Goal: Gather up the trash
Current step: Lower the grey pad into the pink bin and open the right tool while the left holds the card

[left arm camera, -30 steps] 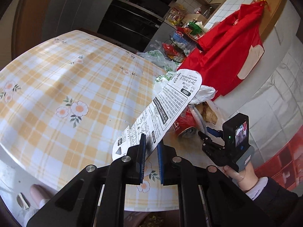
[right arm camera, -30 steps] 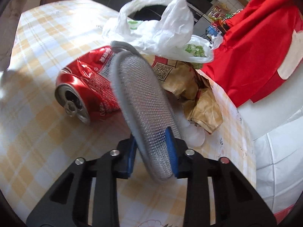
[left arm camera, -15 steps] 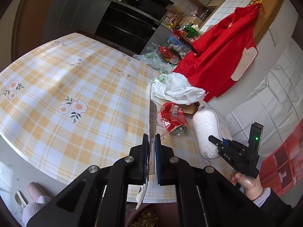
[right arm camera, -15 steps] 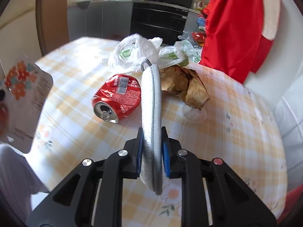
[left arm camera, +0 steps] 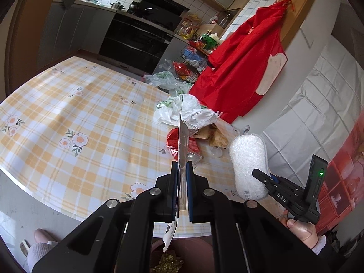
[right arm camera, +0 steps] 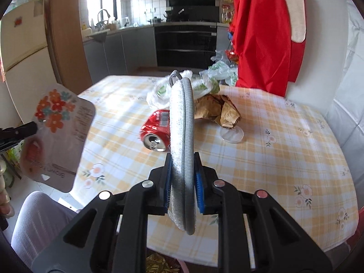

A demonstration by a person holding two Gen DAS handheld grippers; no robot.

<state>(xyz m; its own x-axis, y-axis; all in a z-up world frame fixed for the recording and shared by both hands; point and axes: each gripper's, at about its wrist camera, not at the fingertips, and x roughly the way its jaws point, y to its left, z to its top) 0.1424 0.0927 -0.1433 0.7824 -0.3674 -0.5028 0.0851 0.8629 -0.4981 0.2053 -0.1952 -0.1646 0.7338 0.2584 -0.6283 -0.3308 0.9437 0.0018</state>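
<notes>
You are holding two pieces of trash above the near edge of the checked table (right arm camera: 284,136). Your left gripper (left arm camera: 181,182) is clamping a flat printed package card (left arm camera: 182,136) edge-on at centre frame; the jaws are almost fully closed on it. It looks thin, light and floppy, so keep pinching near its lower end. Your right gripper (right arm camera: 182,177) is squeezing a grey mesh sponge (right arm camera: 182,125) upright at frame centre, jaws narrow and pressing into its soft sides. It is probably light and springy, so a mid-body grip should suit. Still lying on the table behind are a crushed red can (right arm camera: 154,132), a brown paper wrapper (right arm camera: 218,110) and white plastic bags (right arm camera: 204,84), all light and crumply.
</notes>
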